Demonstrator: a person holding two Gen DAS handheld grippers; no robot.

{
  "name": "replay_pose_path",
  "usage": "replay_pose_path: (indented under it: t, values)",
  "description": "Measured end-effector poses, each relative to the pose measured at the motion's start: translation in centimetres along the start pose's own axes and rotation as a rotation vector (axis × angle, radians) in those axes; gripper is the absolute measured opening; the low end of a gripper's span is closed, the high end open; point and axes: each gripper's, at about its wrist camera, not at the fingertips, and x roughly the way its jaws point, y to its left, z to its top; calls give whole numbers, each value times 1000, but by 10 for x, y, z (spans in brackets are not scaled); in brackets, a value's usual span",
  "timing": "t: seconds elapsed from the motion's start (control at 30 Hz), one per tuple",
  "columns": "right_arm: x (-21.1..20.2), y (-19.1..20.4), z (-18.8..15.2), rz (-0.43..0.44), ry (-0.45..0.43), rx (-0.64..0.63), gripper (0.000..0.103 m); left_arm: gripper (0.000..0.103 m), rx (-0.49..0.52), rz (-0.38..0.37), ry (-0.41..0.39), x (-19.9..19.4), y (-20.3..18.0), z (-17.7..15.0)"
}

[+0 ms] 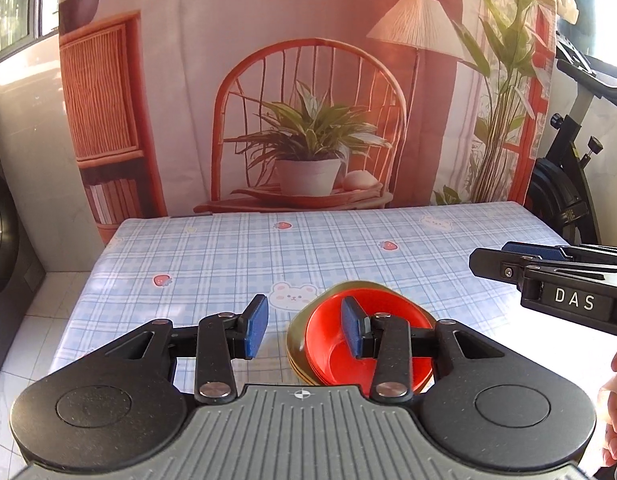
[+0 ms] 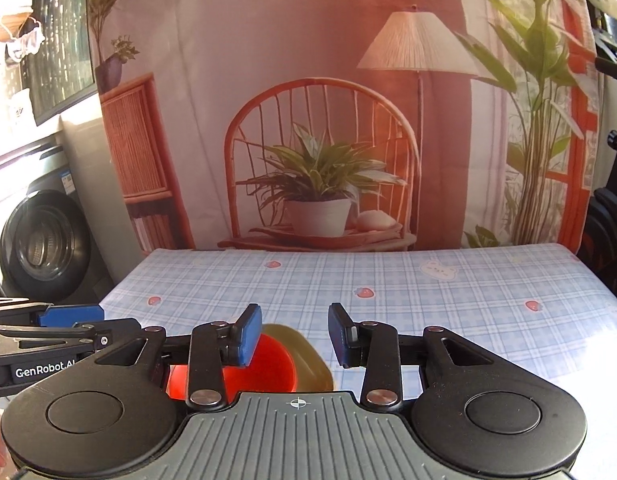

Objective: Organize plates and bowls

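Checked tablecloth (image 1: 228, 256), one stack of red plates (image 1: 388, 344) on yellow plates (image 1: 294, 344), two tools, left tool (image 1: 304, 328) and right tool (image 2: 295, 334), both spread apart

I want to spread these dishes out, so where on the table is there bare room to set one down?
The checked cloth lies bare behind the stack, up to the backdrop, and out to both sides. The only crowded spot is the near edge, where the red dishes sit on the yellow plates under both tools.

glossy red plates (image 1: 388, 340); smooth checked tablecloth (image 1: 228, 256)
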Motion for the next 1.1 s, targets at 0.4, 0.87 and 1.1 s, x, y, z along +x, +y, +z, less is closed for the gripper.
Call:
replay_pose_path:
  t: [0.4, 0.87, 1.1]
  values:
    - [-95, 1, 43, -59, -184, -42, 102, 88, 10, 59, -230, -110, -17, 42]
    - [-153, 8, 61, -63, -256, -45, 103, 93, 7, 128, -326, -182, -23, 53]
    - [-160, 11, 64, -63, -271, -31, 103, 93, -3, 131, -347, -184, -21, 57]
